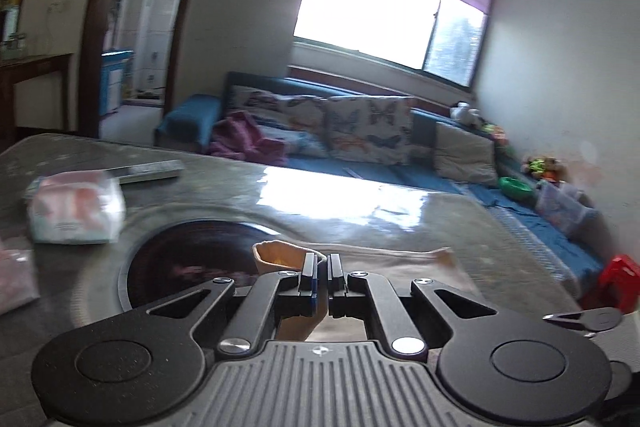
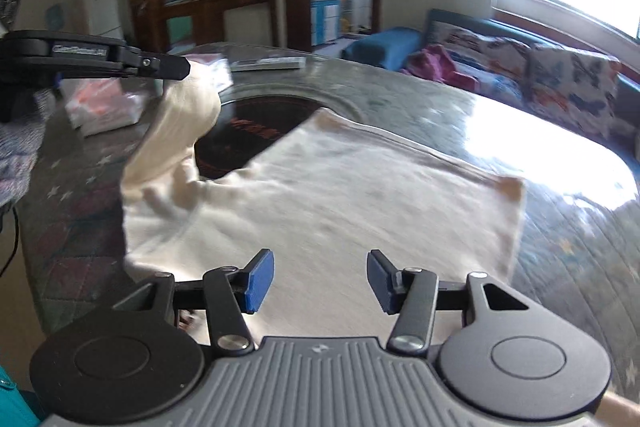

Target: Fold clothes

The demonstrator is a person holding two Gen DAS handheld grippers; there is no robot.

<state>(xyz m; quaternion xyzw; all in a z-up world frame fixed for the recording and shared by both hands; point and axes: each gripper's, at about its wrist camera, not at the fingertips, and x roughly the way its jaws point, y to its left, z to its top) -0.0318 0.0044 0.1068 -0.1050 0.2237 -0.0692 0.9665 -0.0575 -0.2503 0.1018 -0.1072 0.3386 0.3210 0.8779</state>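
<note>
Left gripper (image 2: 182, 67) raised at far left, clamped on lifted corner of cream shirt (image 2: 340, 195), right gripper (image 2: 320, 281) low over near edge, fingers apart, holding nothing

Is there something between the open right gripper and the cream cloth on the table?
Nothing visible. The right gripper hangs with open jaws directly over the cream cloth, and no object lies between them. The left gripper, off to the side, holds up one corner of it.

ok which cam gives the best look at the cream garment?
Right wrist: the cream garment lies spread on the table, one part lifted by the left gripper. Left wrist shows only the pinched fold and a strip beyond it.
</note>
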